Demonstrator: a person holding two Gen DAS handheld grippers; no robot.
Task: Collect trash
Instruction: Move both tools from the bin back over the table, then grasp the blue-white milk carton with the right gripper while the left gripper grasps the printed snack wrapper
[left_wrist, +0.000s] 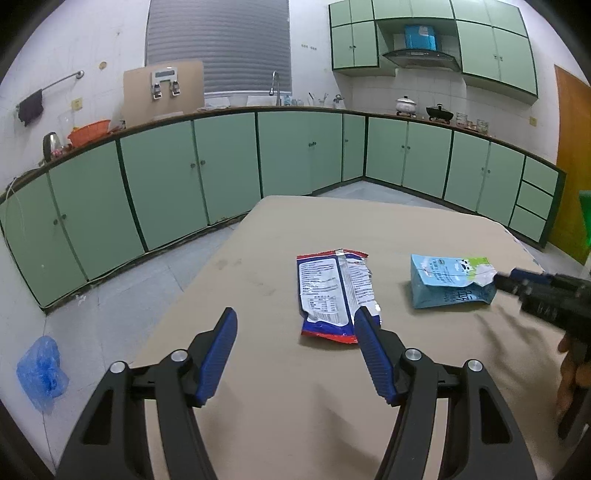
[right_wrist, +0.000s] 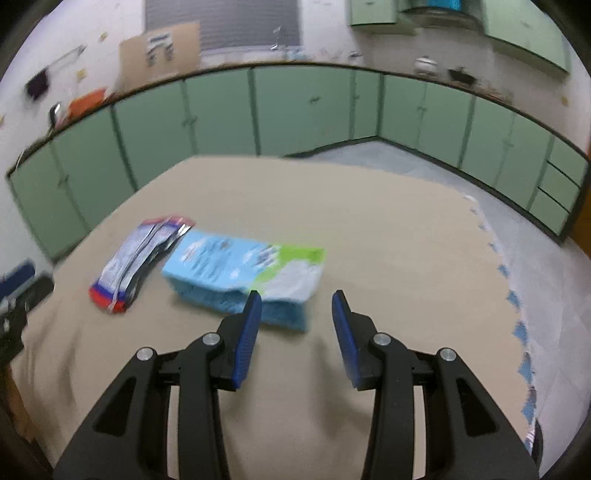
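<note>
1. On the table (left_wrist: 258, 424) sat both bits of trash, near each other: a flattened wrapper (left_wrist: 334, 295) with red and blue ends, and a crushed blue carton (left_wrist: 448, 286) lying on its side to the right of it.
2. Left gripper (left_wrist: 295, 321) had its jaws apart with nothing between them. Its right finger tip sat just at the near right corner of the wrapper, but I couldn't tell if it was touching.
3. Right gripper (right_wrist: 295, 301) was apart too, a narrower gap, also holding nothing. Its left finger tip overlapped the carton's (right_wrist: 243, 269) near edge in its own view; contact was hard to call because that frame was blurry.
4. Progress, as far as I could judge: basically nothing collected yet. Both pieces were lying loose on the table, each gripper lined up on its own piece, so the grabs and the drop-off were all left to do. No bin showed in either view.
5. Only the left view showed the right gripper (left_wrist: 504, 278) from the side, poking at the carton's torn end, plus a bit of the person's hand (left_wrist: 570, 369) and a blue bag (left_wrist: 42, 369) on the floor.
6. Only the right view showed the table's jagged right edge, and the wrapper (right_wrist: 138, 258) from the other side.
</note>
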